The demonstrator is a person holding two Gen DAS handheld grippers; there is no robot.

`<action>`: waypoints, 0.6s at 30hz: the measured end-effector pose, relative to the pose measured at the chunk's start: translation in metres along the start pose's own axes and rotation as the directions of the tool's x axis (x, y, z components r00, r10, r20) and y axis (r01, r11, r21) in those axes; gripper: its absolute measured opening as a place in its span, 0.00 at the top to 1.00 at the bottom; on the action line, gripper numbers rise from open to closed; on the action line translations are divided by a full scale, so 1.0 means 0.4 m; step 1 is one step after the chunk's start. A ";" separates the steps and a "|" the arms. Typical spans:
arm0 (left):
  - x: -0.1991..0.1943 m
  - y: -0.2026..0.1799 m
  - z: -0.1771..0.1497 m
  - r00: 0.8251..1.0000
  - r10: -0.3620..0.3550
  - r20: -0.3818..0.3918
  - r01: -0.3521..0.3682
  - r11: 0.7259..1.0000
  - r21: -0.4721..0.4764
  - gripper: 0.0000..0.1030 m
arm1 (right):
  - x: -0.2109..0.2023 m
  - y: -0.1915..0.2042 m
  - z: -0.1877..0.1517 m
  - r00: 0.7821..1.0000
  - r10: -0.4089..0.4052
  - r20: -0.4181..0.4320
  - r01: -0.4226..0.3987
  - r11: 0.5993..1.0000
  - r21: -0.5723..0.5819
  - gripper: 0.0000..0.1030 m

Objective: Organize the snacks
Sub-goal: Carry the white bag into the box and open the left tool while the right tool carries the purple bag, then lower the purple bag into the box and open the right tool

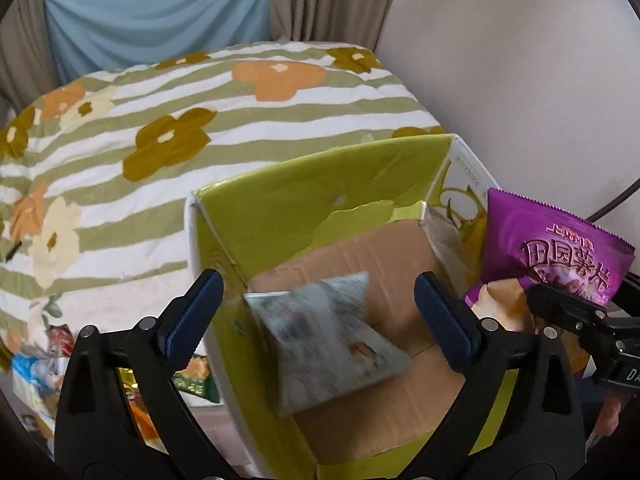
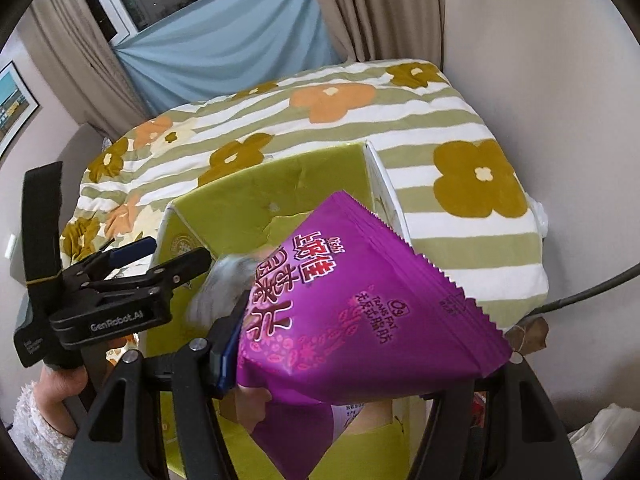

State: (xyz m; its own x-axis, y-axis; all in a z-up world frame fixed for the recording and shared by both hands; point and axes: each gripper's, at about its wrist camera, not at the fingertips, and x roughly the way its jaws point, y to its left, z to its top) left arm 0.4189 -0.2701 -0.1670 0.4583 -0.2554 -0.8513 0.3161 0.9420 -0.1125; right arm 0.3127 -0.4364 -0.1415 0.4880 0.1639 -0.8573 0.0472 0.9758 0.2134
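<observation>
Silver, a blurred foil snack packet (image 1: 332, 332) drops between the spread, empty jaws of the left gripper (image 1: 320, 312) into the green cardboard box (image 1: 304, 196). More bright snack packets (image 1: 52, 364) lie unsorted left of the box on the floral striped bedspread (image 1: 192, 104).

From the right wrist, the right gripper (image 2: 360, 364) clamps the purple crinkled chip bag (image 2: 360, 304), poised over the box; the left gripper crowds that opening.

Left gripper (image 1: 320, 312) jaws wide; silver packet (image 1: 328, 332) blurred above green box (image 1: 304, 208).
</observation>
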 end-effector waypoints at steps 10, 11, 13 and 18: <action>-0.098 0.020 -0.038 0.997 0.065 0.040 -0.065 0.998 0.006 0.07 | 0.007 0.030 0.016 0.999 0.043 0.017 -0.043 0.999 -0.003 0.40; -0.104 0.023 -0.040 0.997 0.067 0.041 -0.067 0.998 0.002 0.07 | 0.011 0.034 0.020 0.999 0.046 0.015 -0.045 0.999 -0.007 0.40; -0.112 0.030 -0.045 0.996 0.075 0.046 -0.074 0.997 -0.004 0.07 | 0.025 0.043 0.034 0.998 0.058 0.009 -0.057 0.998 -0.017 0.40; -0.108 0.043 -0.053 0.995 0.094 0.037 -0.094 0.996 -0.003 0.07 | 0.070 0.056 0.067 0.996 0.084 -0.002 -0.084 0.996 -0.034 0.40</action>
State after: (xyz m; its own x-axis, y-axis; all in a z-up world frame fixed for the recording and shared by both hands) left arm 0.3869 -0.2383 -0.1430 0.5164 -0.1739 -0.8385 0.2691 0.9625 -0.0338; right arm 0.3508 -0.4137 -0.1480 0.4884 0.2454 -0.8374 -0.0236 0.9630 0.2684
